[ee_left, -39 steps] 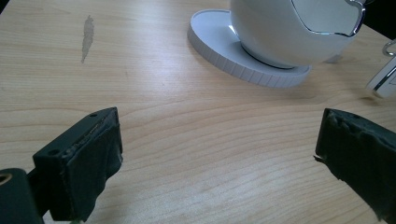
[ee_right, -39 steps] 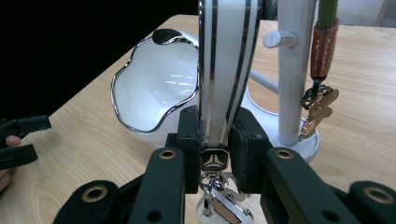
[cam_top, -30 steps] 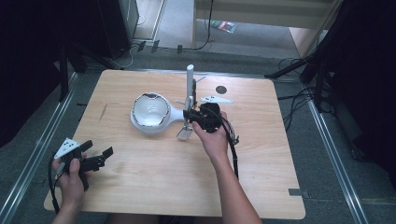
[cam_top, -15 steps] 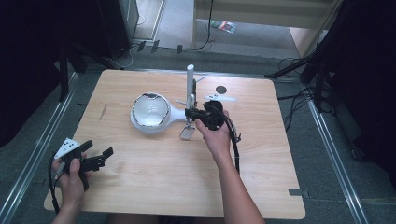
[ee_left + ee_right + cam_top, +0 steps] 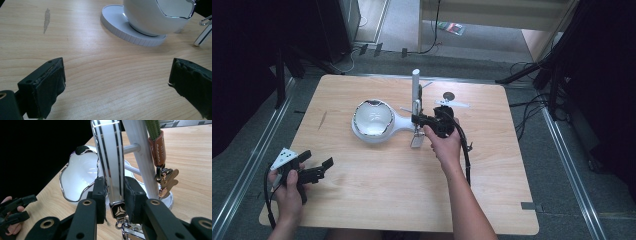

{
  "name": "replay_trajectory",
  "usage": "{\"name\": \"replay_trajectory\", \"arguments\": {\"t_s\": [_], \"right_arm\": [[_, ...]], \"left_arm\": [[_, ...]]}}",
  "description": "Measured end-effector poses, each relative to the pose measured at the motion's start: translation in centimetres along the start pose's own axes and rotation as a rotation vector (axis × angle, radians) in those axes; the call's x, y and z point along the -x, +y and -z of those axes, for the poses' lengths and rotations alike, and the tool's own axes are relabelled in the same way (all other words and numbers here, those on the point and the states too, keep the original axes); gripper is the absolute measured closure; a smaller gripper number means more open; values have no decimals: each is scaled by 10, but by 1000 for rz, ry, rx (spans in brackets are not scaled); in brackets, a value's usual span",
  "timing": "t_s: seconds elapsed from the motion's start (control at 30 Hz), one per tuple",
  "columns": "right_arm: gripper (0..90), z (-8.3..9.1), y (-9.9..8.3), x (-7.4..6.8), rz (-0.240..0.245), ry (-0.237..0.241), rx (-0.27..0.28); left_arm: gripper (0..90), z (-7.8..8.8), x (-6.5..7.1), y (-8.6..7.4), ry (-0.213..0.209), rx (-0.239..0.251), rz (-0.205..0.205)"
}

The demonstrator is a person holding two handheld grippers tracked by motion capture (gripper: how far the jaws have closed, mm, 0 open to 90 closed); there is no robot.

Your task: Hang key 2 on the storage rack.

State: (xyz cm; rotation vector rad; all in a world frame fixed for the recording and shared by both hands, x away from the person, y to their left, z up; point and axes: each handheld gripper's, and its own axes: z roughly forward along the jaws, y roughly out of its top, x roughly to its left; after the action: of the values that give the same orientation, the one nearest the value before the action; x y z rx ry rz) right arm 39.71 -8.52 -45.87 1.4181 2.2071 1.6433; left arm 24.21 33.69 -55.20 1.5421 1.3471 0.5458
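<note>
High view: wooden table point(image 5: 377, 200) w/ a white bowl-shaped dish point(image 5: 373, 119) on a round white base, approx. centre-left of the top. At its 3 o'clock stands a white upright stand point(image 5: 416, 92), joined to the base by a short white neck. Right gripper point(image 5: 424, 120) sits just at the stand's foot, held by the person's right hand point(image 5: 444, 145), forearm coming up from 6 o'clock; black cable trails back along the wrist. A pale strap point(image 5: 417, 136) hangs down by the stand, lower end near the table. Small dark round disc point(image 5: 448, 95) lies at 1 o'clock of the gripper, towards the far edge. Left gripper point(image 5: 318, 169) is at 7 o'clock of the dish, well apart from it, near the table's front-left corner, in the left hand point(image 5: 289, 187); grey three-cornered plate on top.

Left gripper view: jaws stand wide apart, nothing betw. them, bare wood under. Dish point(image 5: 160, 15) and ribbed base at 1 o'clock, far ahead. Strap end w/ a metal ring at 3 o'clock edge.

Right gripper view: jaws clenched on the strap point(image 5: 110, 165), white w/ dark stripes, pads pressing both its sides just above a dark end piece & metal clip. Stand point(image 5: 140, 157) right behind at 1 o'clock; a green cord w/ brown leather tab and brass charm point(image 5: 166, 181) hangs on it. Dish point(image 5: 80, 177) at 10 o'clock. Left hand w/ its gripper at 8 o'clock, far off.
</note>
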Motion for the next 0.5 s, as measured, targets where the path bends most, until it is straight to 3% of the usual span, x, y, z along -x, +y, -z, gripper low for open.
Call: {"name": "replay_trajectory", "arguments": {"t_s": [0.3, 0.5], "right_arm": [[729, -1, 1, 2, -26, -1, 8], [703, -3, 0, 5, -55, -32, 31]], "left_arm": [[12, 0, 0, 0, -2, -1, -1], [12, 0, 0, 0, -2, -3, -1]]}}
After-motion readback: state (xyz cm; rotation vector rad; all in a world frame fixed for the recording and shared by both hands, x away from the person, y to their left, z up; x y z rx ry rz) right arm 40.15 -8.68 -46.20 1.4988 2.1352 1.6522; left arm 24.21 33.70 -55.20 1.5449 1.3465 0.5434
